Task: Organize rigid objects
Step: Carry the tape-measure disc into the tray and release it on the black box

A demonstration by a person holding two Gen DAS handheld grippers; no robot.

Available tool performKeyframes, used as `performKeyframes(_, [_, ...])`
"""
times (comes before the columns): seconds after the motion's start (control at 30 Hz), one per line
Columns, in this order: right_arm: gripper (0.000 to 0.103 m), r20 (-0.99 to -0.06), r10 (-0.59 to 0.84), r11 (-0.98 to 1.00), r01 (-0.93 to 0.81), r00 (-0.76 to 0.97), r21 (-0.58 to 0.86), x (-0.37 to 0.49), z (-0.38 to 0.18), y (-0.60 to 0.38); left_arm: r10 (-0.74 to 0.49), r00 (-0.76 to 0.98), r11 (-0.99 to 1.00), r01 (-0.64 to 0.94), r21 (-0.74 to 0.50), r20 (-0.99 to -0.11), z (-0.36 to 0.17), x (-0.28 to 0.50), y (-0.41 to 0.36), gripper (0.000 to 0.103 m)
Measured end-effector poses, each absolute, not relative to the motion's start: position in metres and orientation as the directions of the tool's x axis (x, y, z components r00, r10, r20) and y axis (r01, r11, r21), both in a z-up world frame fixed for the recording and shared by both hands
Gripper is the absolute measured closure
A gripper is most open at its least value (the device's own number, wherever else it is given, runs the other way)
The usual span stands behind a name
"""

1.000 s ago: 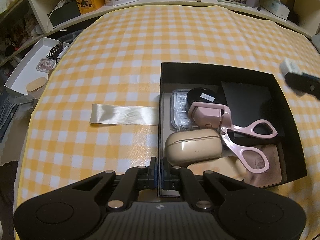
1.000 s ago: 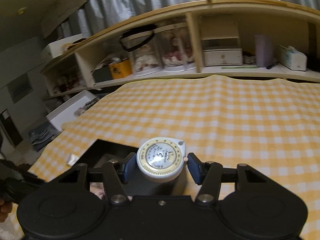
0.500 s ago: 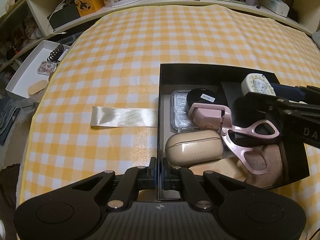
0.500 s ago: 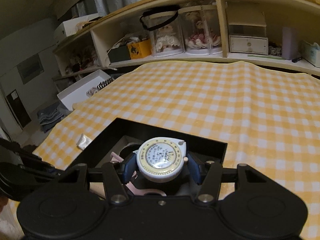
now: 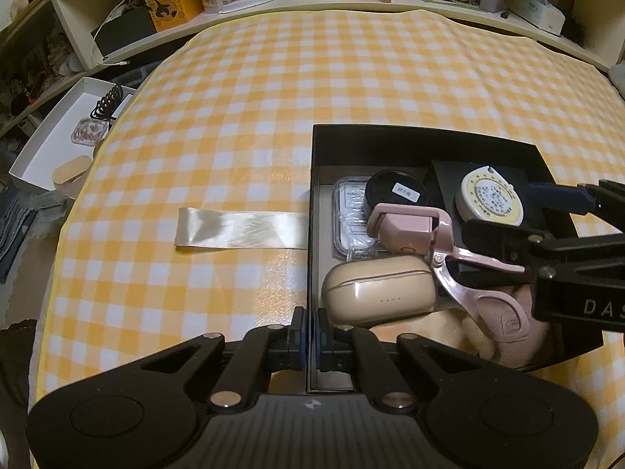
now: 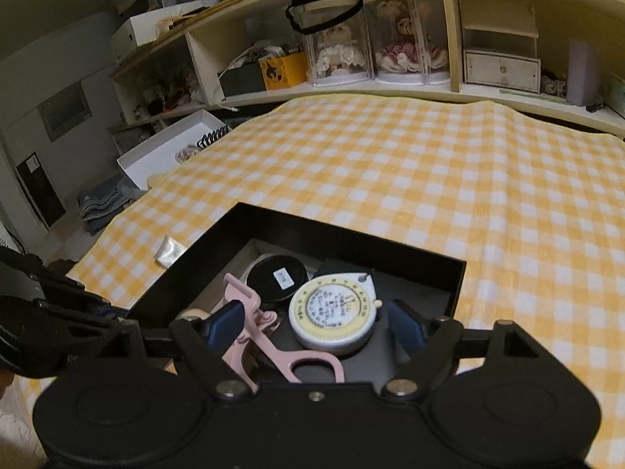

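A black box [image 5: 429,135] lies on the yellow checked cloth. It holds a round white tape measure [image 5: 490,197] on a black inner box, a pink eyelash curler [image 5: 437,242], a beige earbud case [image 5: 381,289], a black round tin [image 5: 396,191] and a clear case [image 5: 347,211]. My right gripper [image 6: 312,322] is open, fingers either side of the tape measure [image 6: 334,318], which rests in the box [image 6: 351,240]. My left gripper [image 5: 309,334] is shut on the box's near left wall.
A cream ribbon [image 5: 240,230] lies flat on the cloth left of the box. A white tray [image 5: 50,136] with small items sits off the table's left edge. Shelves with doll cases [image 6: 371,43] and boxes run along the back.
My right gripper carried the tape measure over the box, lowered it onto the black inner box and opened. My left gripper stayed shut on the box wall.
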State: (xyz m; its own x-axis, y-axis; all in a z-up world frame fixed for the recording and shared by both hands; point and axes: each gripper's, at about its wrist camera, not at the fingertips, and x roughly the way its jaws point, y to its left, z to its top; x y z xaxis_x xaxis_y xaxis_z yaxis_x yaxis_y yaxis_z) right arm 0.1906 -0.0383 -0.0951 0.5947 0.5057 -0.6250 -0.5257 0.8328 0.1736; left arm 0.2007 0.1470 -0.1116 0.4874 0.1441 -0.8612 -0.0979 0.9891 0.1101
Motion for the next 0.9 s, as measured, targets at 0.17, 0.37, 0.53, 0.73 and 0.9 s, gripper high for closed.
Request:
performKeyframes(0.17, [0.011,-0.641,0.497,0.837,-0.519,0.585,0.174,0.190,-0.093,-0.039,0.141,0.487,0.989,-0.100,0.106,-0.862,-0.113,0.201,0.147,0.099])
performKeyframes(0.37, [0.002,-0.636,0.491,0.843,-0.508,0.595,0.176,0.185,-0.081,-0.042,0.140,0.488,0.990,-0.100,0.103,-0.862,-0.112,0.201,0.149,0.099])
performKeyframes(0.53, [0.002,-0.631,0.503,0.842,-0.499,0.591,0.204,0.181,-0.066,-0.049,0.138,0.488,0.990,-0.103,0.100,-0.862,-0.112,0.201,0.149,0.099])
performKeyframes(0.73, [0.002,-0.624,0.507,0.849,-0.469,0.595,0.243,0.173,-0.046,-0.058,0.136,0.488,0.990,-0.105,0.097,-0.862,-0.112,0.202,0.152,0.100])
performKeyframes(0.9, [0.002,-0.603,0.506,0.854,-0.454,0.616,0.253,0.156,-0.028,-0.070,0.134,0.488,0.990,-0.104,0.096,-0.862,-0.112,0.201,0.151,0.100])
